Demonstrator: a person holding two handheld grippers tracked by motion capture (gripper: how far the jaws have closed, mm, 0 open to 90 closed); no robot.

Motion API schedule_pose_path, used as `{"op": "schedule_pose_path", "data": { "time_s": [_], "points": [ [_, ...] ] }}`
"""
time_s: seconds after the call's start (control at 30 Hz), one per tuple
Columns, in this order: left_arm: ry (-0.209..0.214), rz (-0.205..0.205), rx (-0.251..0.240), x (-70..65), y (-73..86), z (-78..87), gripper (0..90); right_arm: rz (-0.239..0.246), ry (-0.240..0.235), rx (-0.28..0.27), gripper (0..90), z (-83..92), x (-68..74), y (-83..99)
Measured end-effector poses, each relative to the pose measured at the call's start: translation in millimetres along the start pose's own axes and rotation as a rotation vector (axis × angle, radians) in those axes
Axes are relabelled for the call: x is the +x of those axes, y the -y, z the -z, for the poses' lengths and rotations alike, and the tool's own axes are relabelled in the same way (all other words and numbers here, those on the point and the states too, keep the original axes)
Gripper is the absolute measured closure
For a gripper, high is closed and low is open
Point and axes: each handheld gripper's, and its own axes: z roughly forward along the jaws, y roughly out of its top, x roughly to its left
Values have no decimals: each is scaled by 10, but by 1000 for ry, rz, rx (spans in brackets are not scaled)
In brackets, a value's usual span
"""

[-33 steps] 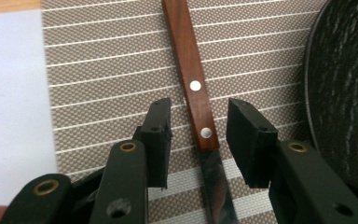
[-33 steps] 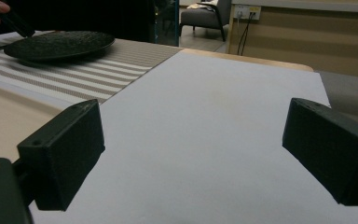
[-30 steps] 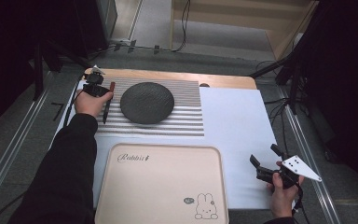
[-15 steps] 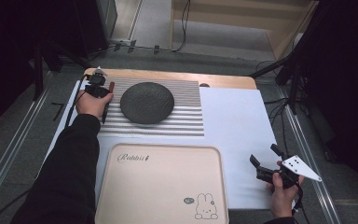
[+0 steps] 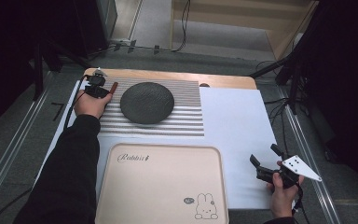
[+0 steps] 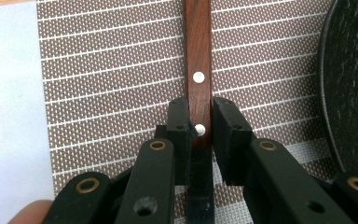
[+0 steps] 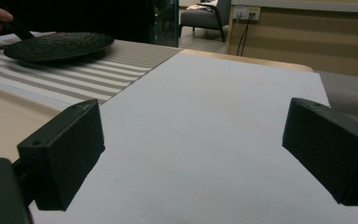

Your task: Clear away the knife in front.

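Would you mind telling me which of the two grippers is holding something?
The left gripper: its fingers clamp a wooden handle beside the plate. The right gripper is open over white paper.

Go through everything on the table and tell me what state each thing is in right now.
Left gripper: shut on the wooden handle.
Right gripper: open, holding nothing.
Black plate: empty, on the striped mat.
Rabbit tray: empty, flat on the table.

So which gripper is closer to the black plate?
Left. The left gripper is right beside the plate, shut on a wooden handle. The right gripper is far off, over the white sheet.
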Motion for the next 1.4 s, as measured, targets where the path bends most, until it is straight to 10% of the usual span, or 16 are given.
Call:
{"op": "schedule_pose_path", "data": {
  "time_s": [1.4],
  "points": [
    [134,-25,-63,-15,291,521,770,12,3,15,41,-17,15,-3]
  ]
}}
